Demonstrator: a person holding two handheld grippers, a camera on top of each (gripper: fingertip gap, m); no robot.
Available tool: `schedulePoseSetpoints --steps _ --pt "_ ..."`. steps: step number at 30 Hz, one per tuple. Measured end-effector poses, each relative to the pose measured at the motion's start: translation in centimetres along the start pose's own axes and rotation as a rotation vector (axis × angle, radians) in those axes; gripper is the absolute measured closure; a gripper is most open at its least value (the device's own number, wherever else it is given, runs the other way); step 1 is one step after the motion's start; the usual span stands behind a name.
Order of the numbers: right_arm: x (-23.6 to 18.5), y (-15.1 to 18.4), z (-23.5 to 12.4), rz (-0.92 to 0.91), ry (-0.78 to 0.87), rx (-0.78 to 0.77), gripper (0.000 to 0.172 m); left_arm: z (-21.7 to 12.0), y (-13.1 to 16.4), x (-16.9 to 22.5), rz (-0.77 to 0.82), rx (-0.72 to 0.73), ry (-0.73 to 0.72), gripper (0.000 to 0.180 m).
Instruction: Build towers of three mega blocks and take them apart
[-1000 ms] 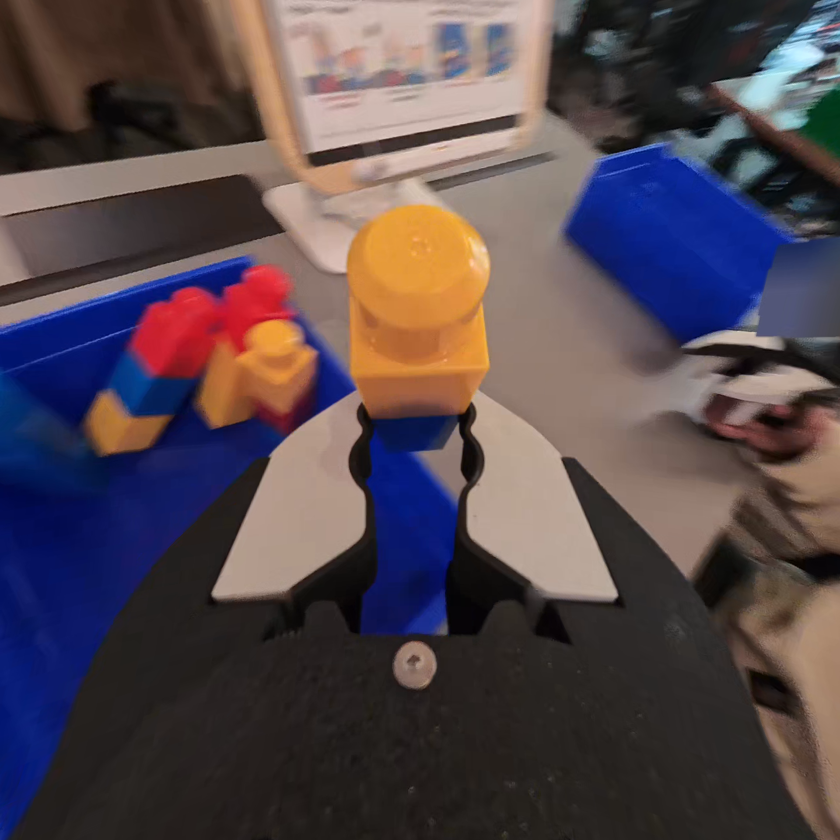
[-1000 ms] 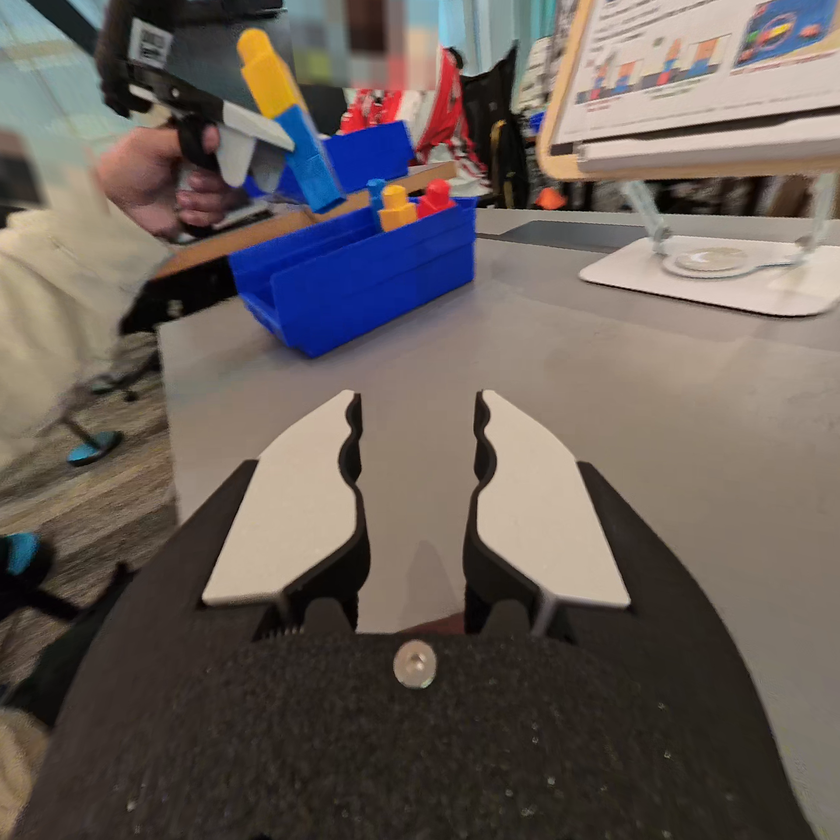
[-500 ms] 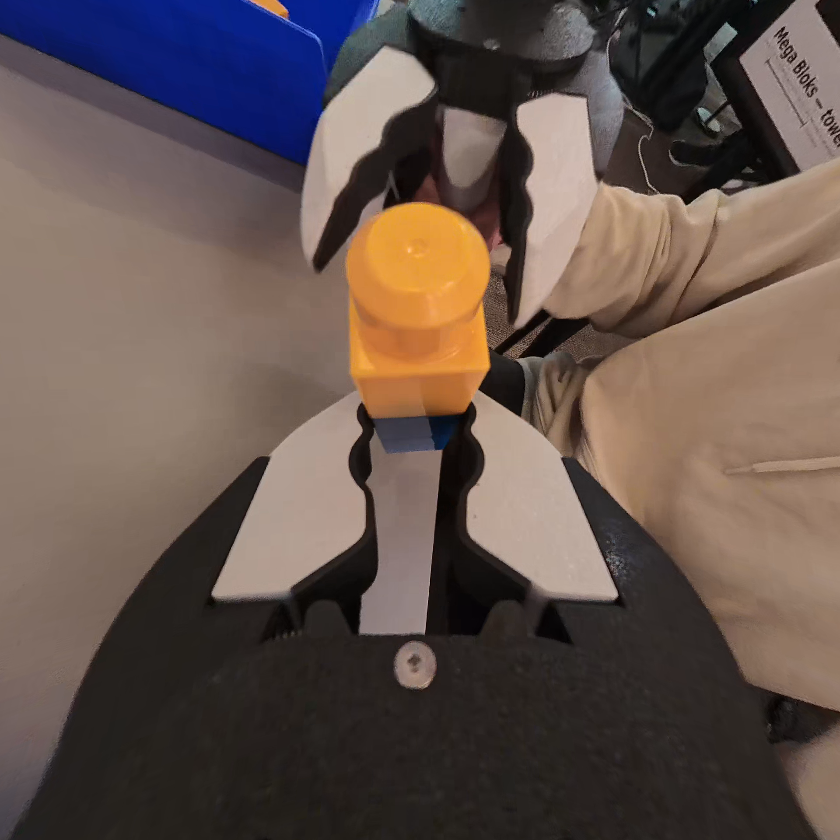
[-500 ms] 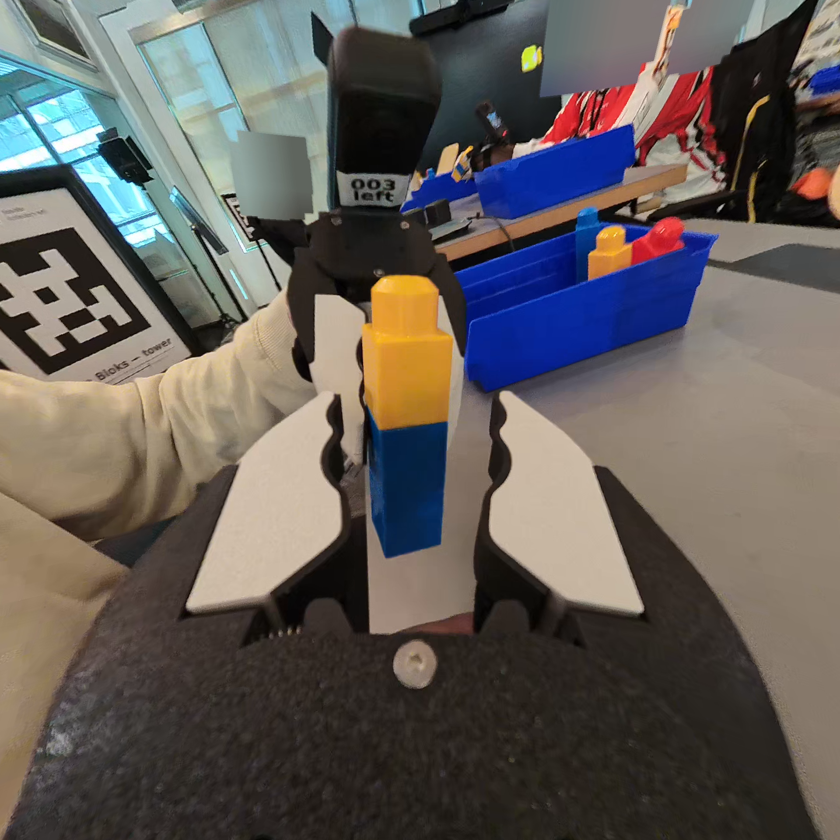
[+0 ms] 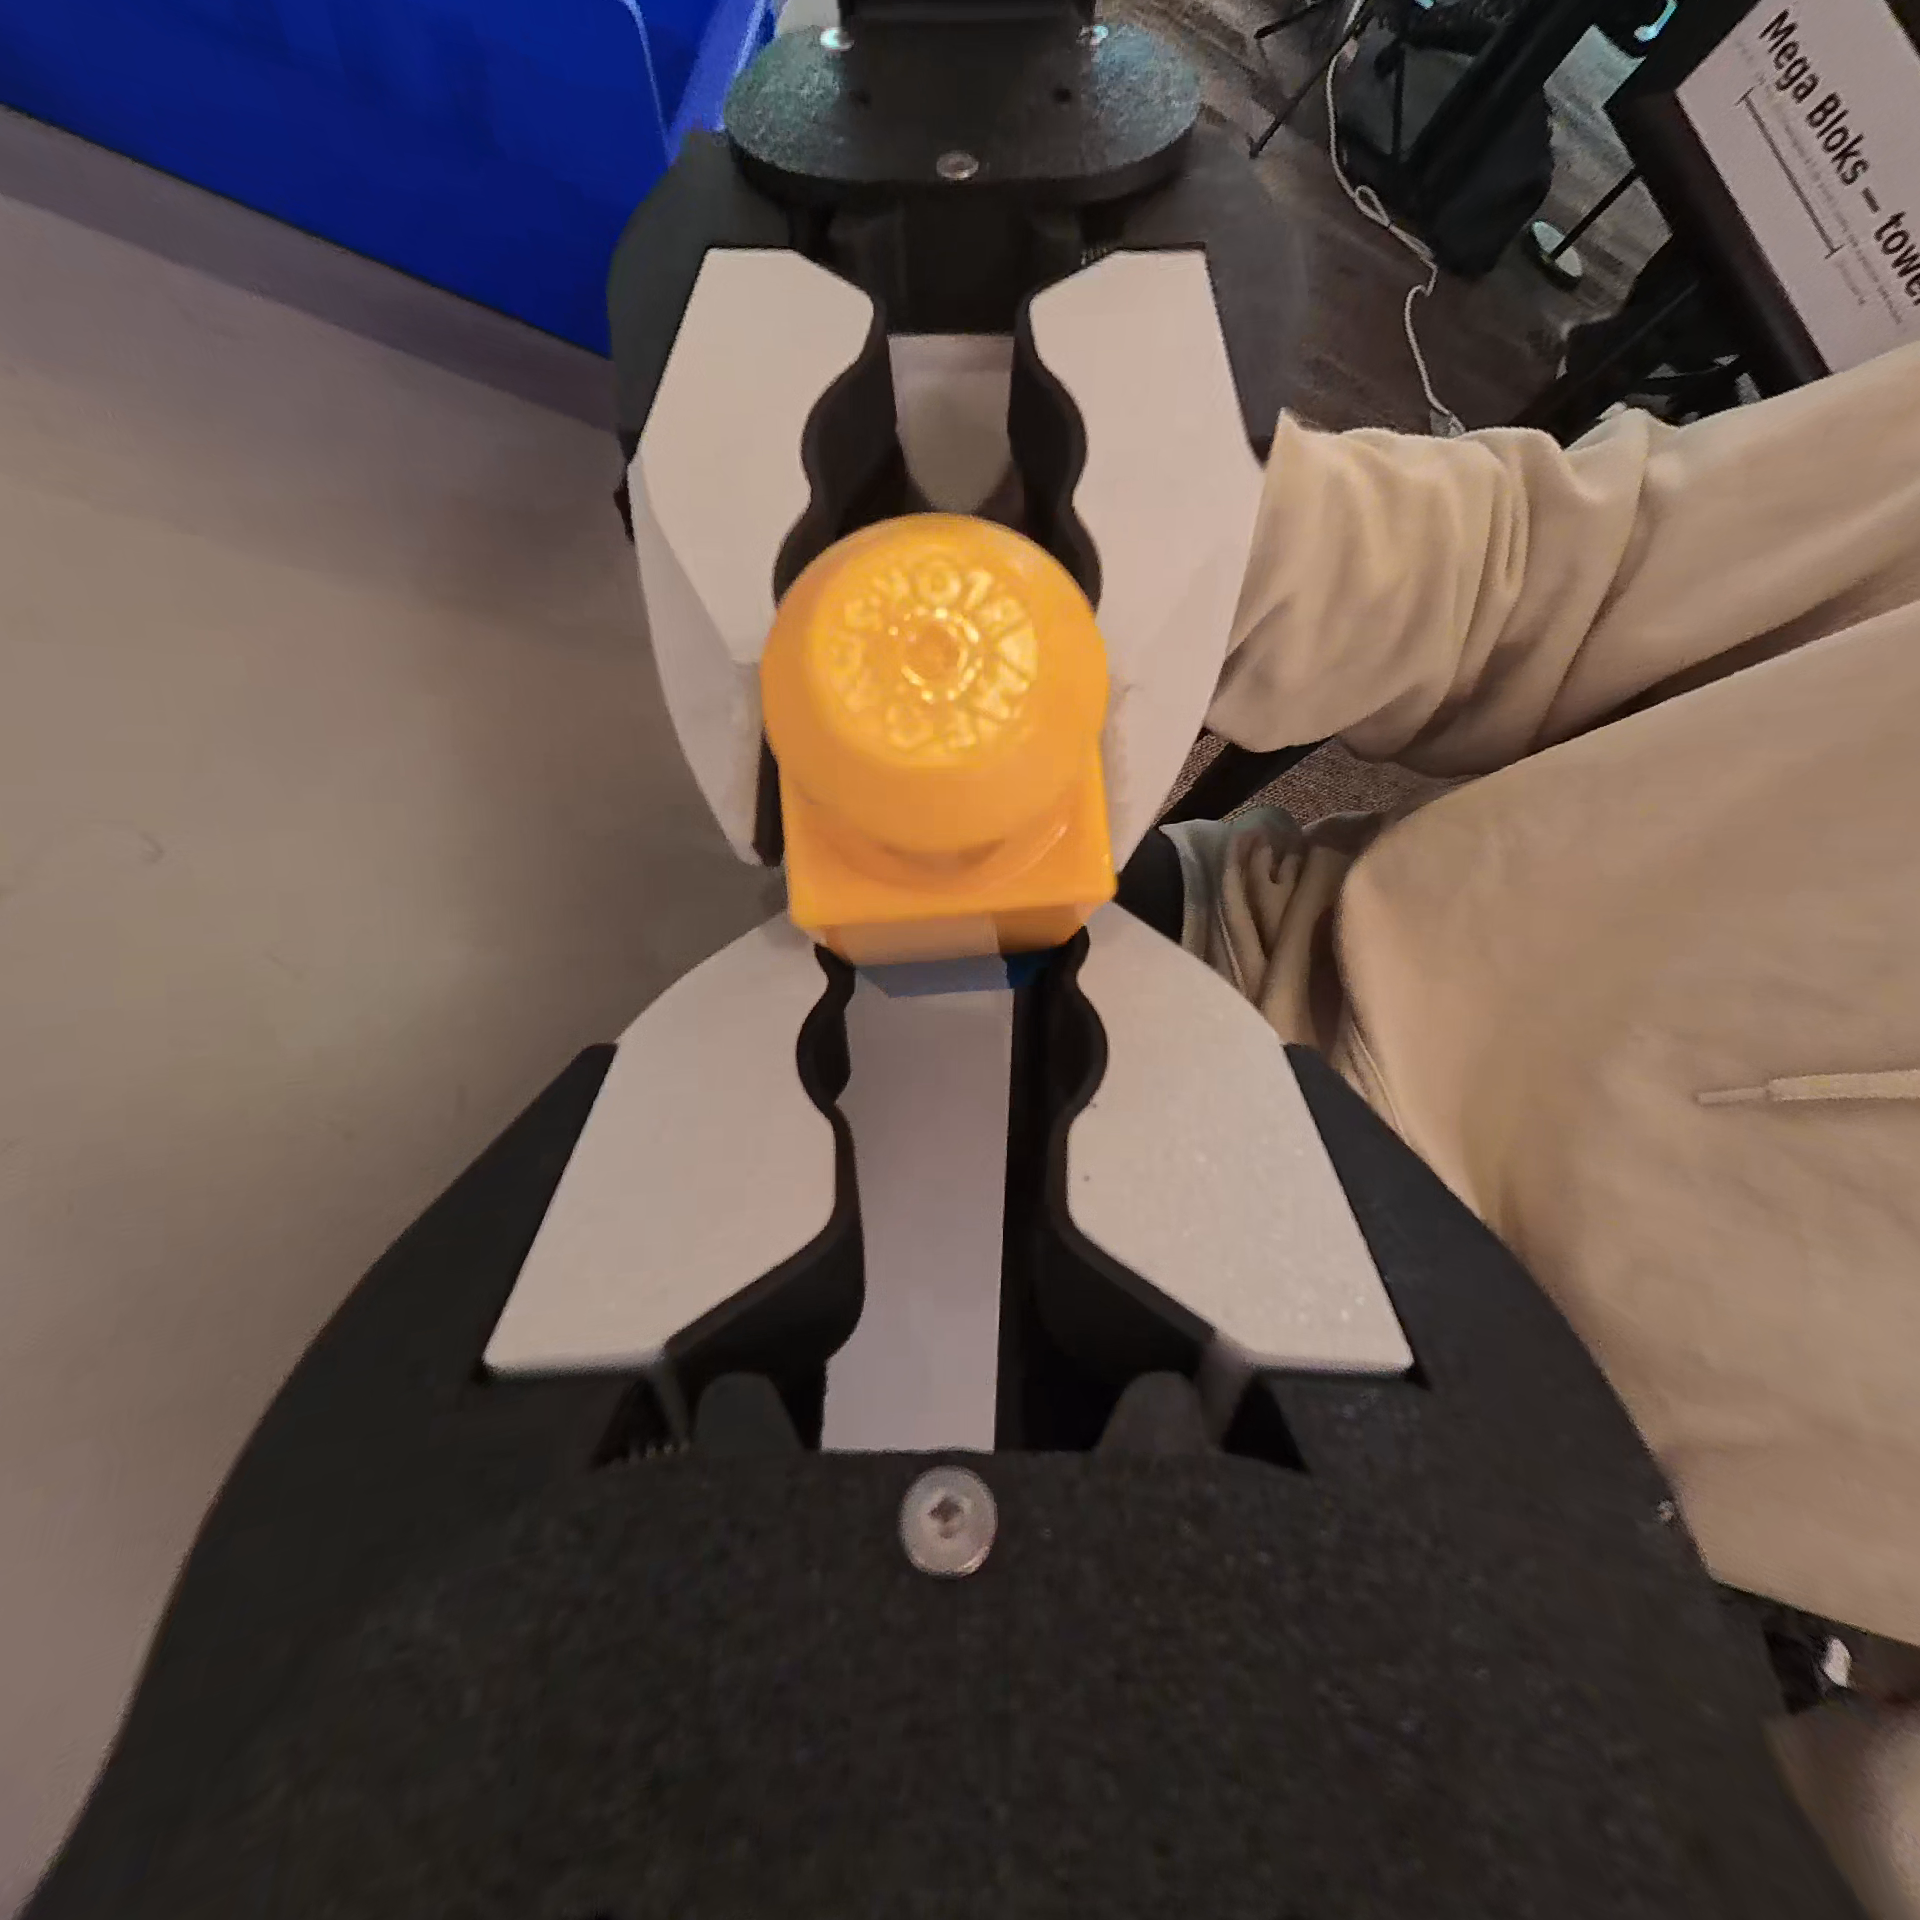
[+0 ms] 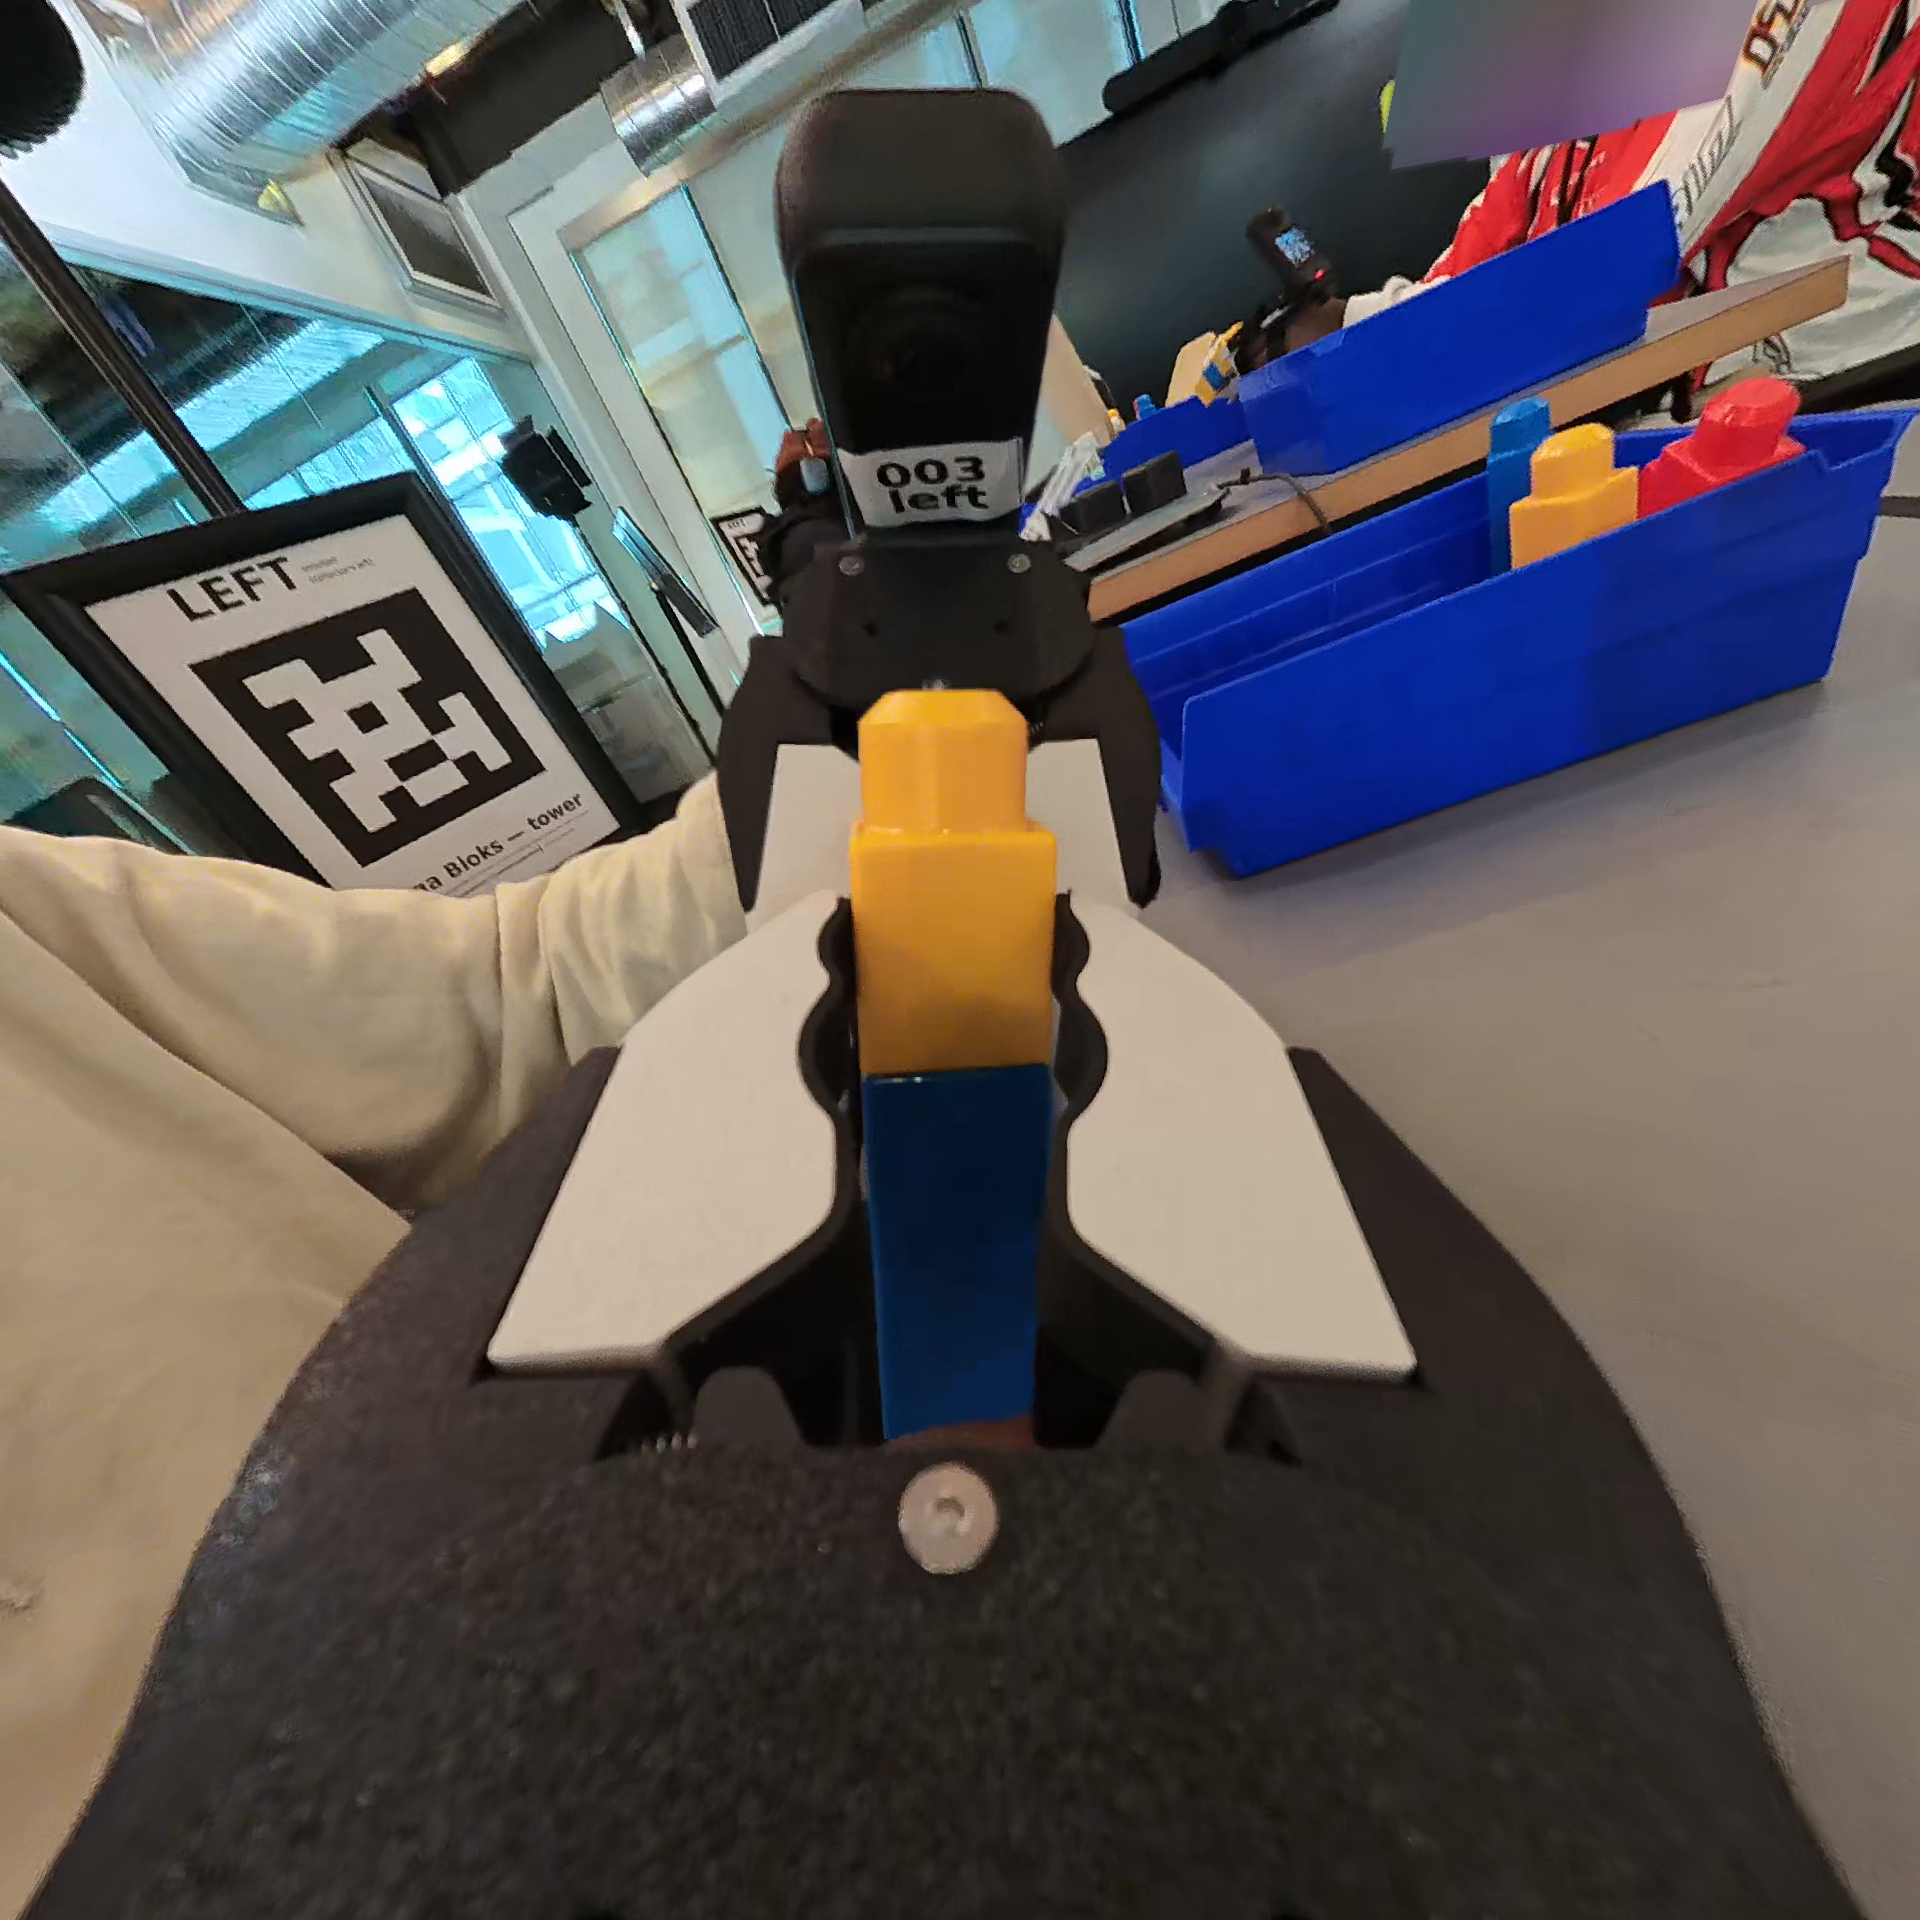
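Observation:
A two-block tower, a yellow block (image 5: 935, 727) on a blue block (image 5: 935, 979), is held in the air between both grippers. My left gripper (image 5: 940, 940) is shut on the blue block, and the yellow stud faces its camera. My right gripper (image 6: 951, 925) comes from the opposite side and is shut on the yellow block (image 6: 951, 935). The blue block (image 6: 951, 1247) lies between its finger bases. In the left wrist view the right gripper's fingers (image 5: 717, 623) press on both sides of the yellow block.
A blue bin (image 6: 1507, 675) on the grey table (image 6: 1558, 1039) holds a blue, a yellow and a red block. Another blue bin (image 5: 312, 125) shows at the far left. A person's cream sleeve (image 6: 312, 987) and a framed marker sign (image 6: 364, 707) are on the left.
My left gripper swung the tower from over the bin towards the right gripper. My right gripper opened wide, came around the tower and shut on the yellow block.

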State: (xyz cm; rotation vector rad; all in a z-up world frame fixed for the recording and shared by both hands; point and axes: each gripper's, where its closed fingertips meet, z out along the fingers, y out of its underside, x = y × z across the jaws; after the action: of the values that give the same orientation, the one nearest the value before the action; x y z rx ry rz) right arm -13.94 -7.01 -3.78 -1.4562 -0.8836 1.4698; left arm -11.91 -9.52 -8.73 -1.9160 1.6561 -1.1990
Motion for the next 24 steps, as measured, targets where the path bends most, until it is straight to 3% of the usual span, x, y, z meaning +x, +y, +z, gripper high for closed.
schedulePoseSetpoints --steps 2,6,12,14,17,21,24 --pt "-0.3 -0.6 0.0 0.017 -0.029 0.042 0.136 -0.1 -0.1 0.2 0.019 0.003 -0.001 0.144" --pt "-0.7 -4.6 -1.8 0.045 -0.065 0.222 0.136 2.7 3.2 0.6 0.092 -0.185 -0.037 0.144" --pt "0.3 -6.2 -4.6 -0.029 0.098 0.203 0.136 0.1 0.7 -0.2 0.068 0.007 -0.115 0.144" --pt "2.4 -6.2 -6.4 -0.086 0.314 0.132 0.136 -1.4 0.1 -2.3 0.028 0.083 -0.249 0.144" --pt "4.5 -7.1 -12.3 -0.176 0.643 -0.049 0.136 -5.0 -0.4 -7.1 -0.093 0.272 -0.561 0.144" --pt "7.1 -7.7 -23.2 -0.196 1.052 -0.391 0.136 -5.9 1.0 -8.1 -0.174 0.300 -0.583 0.144" --pt "11.0 -4.4 -28.5 -0.033 1.134 -0.720 0.136 -5.8 0.7 -7.4 -0.216 0.333 -0.491 0.144"
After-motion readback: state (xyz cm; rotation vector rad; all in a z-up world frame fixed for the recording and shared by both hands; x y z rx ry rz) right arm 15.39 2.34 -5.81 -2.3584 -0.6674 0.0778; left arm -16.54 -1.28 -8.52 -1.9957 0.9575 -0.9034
